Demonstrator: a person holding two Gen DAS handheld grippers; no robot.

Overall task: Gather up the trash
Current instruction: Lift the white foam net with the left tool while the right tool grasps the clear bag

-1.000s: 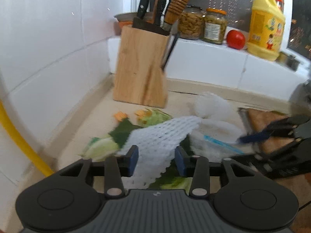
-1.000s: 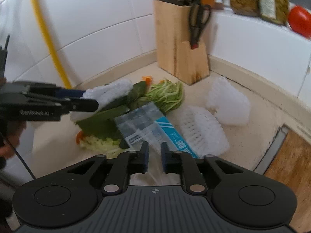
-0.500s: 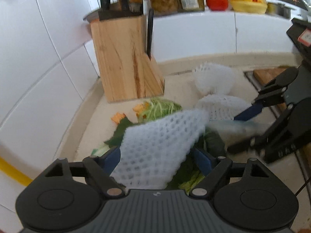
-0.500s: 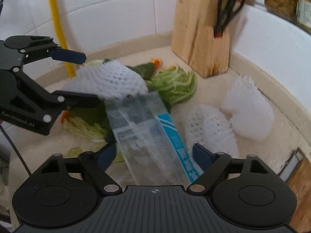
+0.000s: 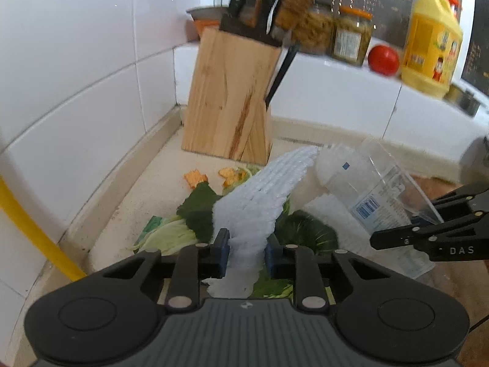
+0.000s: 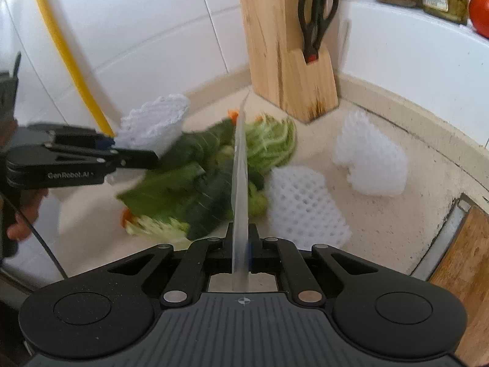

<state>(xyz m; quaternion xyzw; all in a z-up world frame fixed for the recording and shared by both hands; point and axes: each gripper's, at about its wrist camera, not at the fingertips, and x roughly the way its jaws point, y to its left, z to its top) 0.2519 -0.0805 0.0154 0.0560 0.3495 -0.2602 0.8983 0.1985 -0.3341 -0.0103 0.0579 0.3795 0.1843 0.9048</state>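
Both of my grippers have just been closing, each on the scrap that lay loose between wide jaws half a second back: my left gripper [image 5: 244,252] now pinches the white foam net [image 5: 259,202], and my right gripper [image 6: 241,249] is clamped nearly flat on the clear plastic wrapper [image 6: 240,183], which stands edge-on up the middle of its view. I took each by its near edge so the rest lifts free of the heap instead of dragging leaves along.

Just past the left pads, the net rises and fans away from me over the vegetable scraps [image 6: 195,180], dark leaves and pale cabbage spread on the counter [image 6: 382,223]. In the left view the wrapper hangs beside the net, printed side toward me; the two look close, though blur keeps me from saying whether they touch.

Farther right on the counter lie two more foam nets [image 6: 305,202], near each other and not yet collected, I judge. Beyond them the knife block [image 6: 290,61] sits in the tiled corner, with the wall running along the left. A wooden board [image 6: 461,260] edges the right. Open room is upward and back toward me; the corner offers none.
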